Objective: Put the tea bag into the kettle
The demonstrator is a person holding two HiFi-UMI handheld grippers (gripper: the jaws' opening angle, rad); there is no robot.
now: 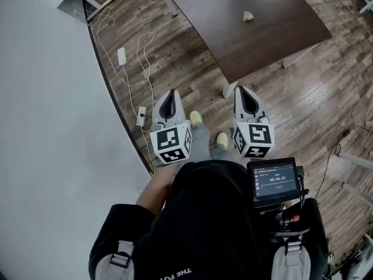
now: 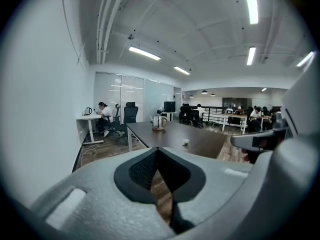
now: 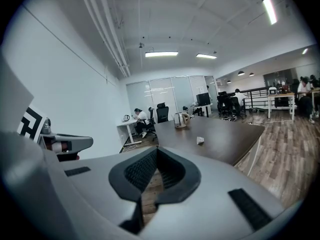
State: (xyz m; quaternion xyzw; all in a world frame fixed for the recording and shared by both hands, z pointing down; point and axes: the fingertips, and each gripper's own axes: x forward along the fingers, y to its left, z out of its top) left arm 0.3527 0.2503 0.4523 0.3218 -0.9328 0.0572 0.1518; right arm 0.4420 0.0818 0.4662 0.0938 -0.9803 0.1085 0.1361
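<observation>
Two shut, empty tools, left gripper (image 1: 171, 93) and right gripper (image 1: 243, 90), hang short of the table (image 1: 274, 37); tea bag (image 1: 248, 16) and kettle (image 3: 180, 119) untouched.

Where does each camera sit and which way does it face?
Head view: on the person's head, looking steeply down at floor and table; shows torso, shoes, left gripper, right gripper.
Left gripper view: on that gripper, facing across the room along its shut jaws.
Right gripper view: likewise, jaws shut.
Both gripper views share the kettle and tea bag on the table.
</observation>
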